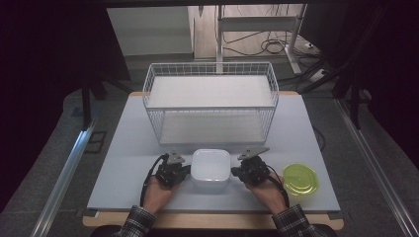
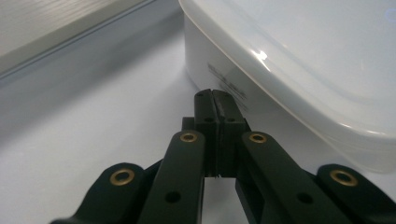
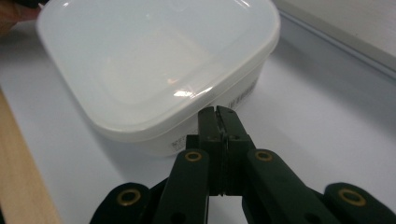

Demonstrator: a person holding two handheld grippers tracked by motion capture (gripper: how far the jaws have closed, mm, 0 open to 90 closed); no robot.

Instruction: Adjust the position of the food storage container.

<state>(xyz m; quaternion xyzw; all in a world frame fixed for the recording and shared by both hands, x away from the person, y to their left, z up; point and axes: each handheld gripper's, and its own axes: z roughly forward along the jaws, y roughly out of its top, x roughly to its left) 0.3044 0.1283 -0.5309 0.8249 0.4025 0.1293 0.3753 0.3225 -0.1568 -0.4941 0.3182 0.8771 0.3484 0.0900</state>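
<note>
A white lidded plastic container (image 1: 210, 167) sits on the table's near middle, between my two grippers. At its left side my left gripper (image 1: 187, 170) is shut with nothing in it; in the left gripper view its jaw tips (image 2: 215, 93) come right up to the container (image 2: 299, 65) wall under the lid rim. On the other side my right gripper (image 1: 234, 172) is also shut and empty, and in the right gripper view its tips (image 3: 216, 111) point at the container (image 3: 154, 60) wall just below the lid edge. Whether either gripper touches the wall I cannot tell.
A white wire basket (image 1: 211, 101) with a shelf stands behind the container. A yellow-green round lid (image 1: 299, 178) lies to the right of the right hand. The wooden table edge (image 1: 212, 219) runs along the front, under the person's sleeves.
</note>
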